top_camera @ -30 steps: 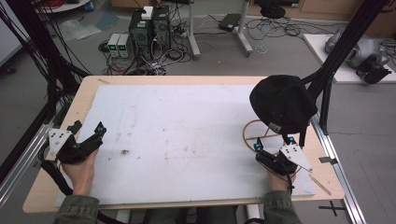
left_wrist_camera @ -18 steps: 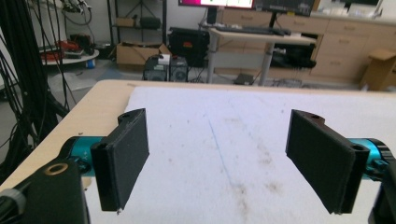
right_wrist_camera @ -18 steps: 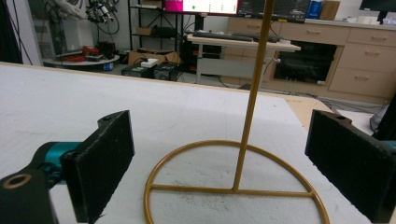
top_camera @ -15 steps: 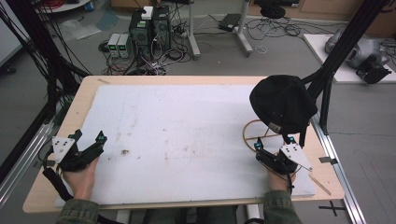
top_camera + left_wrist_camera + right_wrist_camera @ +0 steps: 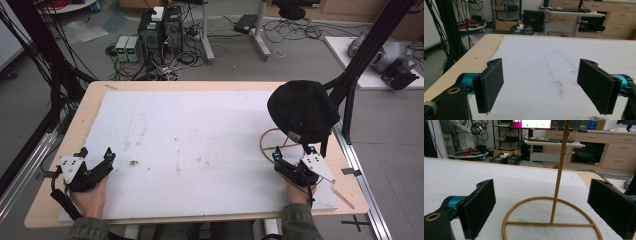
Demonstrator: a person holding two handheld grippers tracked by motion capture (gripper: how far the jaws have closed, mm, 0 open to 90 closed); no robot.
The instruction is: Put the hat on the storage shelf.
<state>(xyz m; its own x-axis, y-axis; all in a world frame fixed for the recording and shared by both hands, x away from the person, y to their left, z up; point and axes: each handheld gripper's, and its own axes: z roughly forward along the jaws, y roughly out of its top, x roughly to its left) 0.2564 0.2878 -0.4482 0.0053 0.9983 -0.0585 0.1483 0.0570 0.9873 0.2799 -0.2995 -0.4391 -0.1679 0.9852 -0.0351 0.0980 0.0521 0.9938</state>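
Hat (image 5: 301, 111) sits on its gold stand (image 5: 554, 220) at the table's right side. Right gripper (image 5: 292, 161) waits wide open and empty just before it, probably about to reach up. Left gripper (image 5: 95, 157) rests open, empty, far off.

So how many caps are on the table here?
1. A black cap sits atop the gold stand at the table's right side, just beyond the right gripper. Nothing else could hide another.

Counted: one black cap (image 5: 301, 111); one gold wire stand (image 5: 554, 220) just ahead of the right tongs (image 5: 292, 156); two tongs in all, left tongs (image 5: 95, 153) included.
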